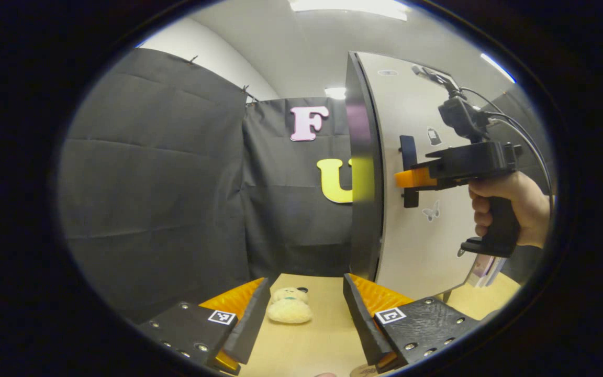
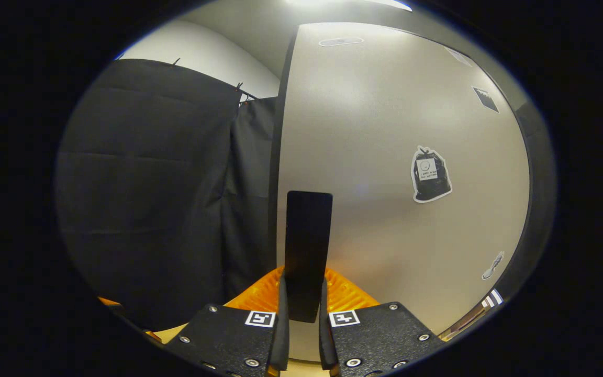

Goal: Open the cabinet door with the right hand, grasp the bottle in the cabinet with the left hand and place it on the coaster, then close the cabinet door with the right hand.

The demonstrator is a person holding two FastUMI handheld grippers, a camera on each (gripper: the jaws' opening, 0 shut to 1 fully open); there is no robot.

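Right hand-held gripper (image 2: 301,314) pinching the stiff, flat door handle (image 2: 308,251) of the cabinet door (image 2: 385,157), rigid and easily swung from there; left hand-held gripper (image 1: 306,314) spread above the surface (image 1: 322,345); bottle unseen, presumably behind the door.

Pale wooden tabletop (image 1: 327,335) — small cream plush toy (image 1: 289,305) lying on it, cabinet (image 1: 411,209) standing at its right.
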